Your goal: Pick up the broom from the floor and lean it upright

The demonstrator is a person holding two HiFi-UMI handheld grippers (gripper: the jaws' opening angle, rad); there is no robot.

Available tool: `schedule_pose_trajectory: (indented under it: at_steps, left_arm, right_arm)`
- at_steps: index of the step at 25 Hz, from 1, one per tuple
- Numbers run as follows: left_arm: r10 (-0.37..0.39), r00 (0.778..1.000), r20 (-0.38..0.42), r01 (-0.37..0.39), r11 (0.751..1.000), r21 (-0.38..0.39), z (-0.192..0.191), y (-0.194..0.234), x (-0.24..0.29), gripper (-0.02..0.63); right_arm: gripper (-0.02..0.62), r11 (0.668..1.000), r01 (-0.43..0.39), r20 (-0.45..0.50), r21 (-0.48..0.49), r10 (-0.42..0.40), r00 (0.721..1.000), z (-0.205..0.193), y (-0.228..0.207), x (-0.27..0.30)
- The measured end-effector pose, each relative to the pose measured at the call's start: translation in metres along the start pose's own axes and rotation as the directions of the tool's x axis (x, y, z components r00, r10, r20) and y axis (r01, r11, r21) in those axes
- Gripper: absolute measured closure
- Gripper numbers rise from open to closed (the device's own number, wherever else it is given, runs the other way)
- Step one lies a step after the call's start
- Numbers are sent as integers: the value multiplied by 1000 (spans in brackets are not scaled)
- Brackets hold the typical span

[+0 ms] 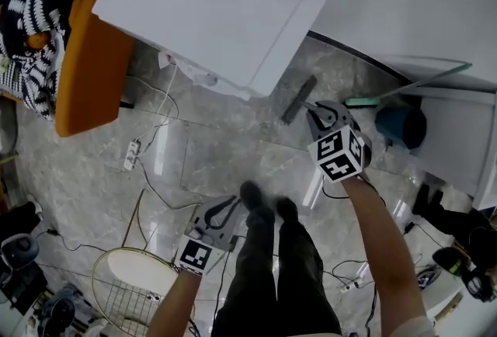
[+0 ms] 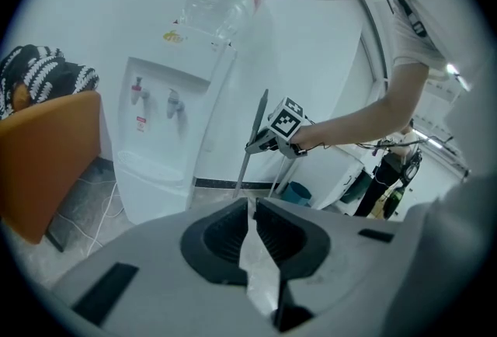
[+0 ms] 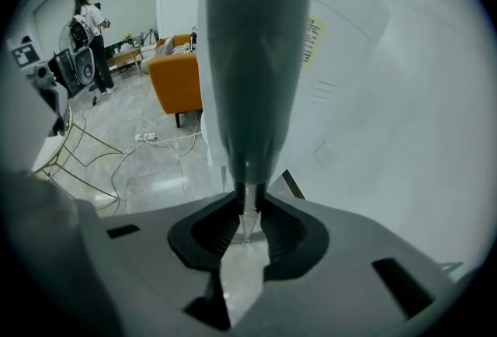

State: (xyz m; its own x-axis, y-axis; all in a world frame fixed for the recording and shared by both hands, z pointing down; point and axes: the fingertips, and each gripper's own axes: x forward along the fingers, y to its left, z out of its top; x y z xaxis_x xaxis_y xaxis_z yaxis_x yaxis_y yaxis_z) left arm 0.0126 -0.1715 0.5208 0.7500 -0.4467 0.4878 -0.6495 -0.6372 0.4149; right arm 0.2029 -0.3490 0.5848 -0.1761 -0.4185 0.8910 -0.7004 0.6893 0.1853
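1. My right gripper (image 3: 247, 223) fingers clamp the thin grey-green broom stick (image 3: 252, 56), standing nearly upright beside the white water dispenser (image 2: 167, 133).
2. My left gripper (image 2: 252, 210) fingers sit together, empty.

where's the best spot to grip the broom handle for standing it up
The slim neck just under the wide flat top of the broom handle, jaws across it from the side. The handle stands near upright and the neck fits between the pads; the right gripper is clamped there.
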Motion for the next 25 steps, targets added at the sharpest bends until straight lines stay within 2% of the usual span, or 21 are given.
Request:
schedule_pose_trajectory:
  at_steps: [8, 17, 25]
  left_arm:
    - [-3, 1000, 5, 3, 1000, 2, -3, -1, -7, 574]
    - [-30, 999, -14, 31, 999, 20, 29, -14, 3, 574]
    - [-67, 998, -6, 67, 996, 64, 58, -51, 32, 574]
  right_arm:
    - [509, 999, 33, -53, 3, -33, 998, -20, 6, -13]
    - [509, 997, 35, -58, 67, -31, 998, -53, 11, -43]
    - [509, 998, 44, -176, 47, -35, 984, -102, 3, -61]
